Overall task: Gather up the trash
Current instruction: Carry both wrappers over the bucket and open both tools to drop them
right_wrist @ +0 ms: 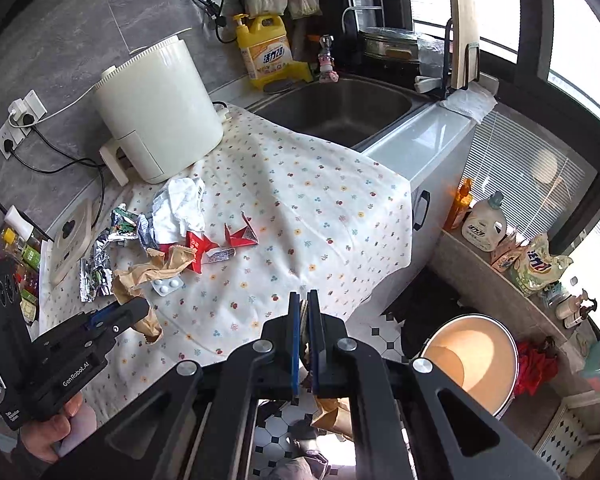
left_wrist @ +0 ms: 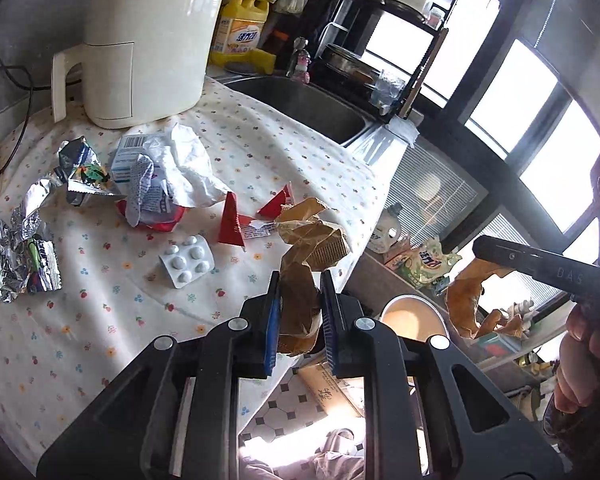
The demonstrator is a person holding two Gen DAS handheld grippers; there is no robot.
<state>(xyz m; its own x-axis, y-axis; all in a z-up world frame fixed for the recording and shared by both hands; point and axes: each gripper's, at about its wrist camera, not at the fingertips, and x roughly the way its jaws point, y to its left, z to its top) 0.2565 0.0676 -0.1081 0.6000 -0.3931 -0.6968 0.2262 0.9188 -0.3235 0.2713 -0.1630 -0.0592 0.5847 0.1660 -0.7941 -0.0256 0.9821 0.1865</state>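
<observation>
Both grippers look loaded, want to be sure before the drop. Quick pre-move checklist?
1. Left gripper clamped on brown paper wrapper: ok.
2. Right gripper shut on brown paper scrap: ok; the scrap hangs below.
3. Bin open, mouth unobstructed: ok.
4. Right gripper above the bin: not ok, offset to its left.
5. Left wrapper clear of blister pack: cannot tell.
6. Table cleared: not ok, foil wrappers remain.

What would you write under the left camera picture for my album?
Left gripper lifts brown paper off the flowery cloth, with more trash behind.
</observation>
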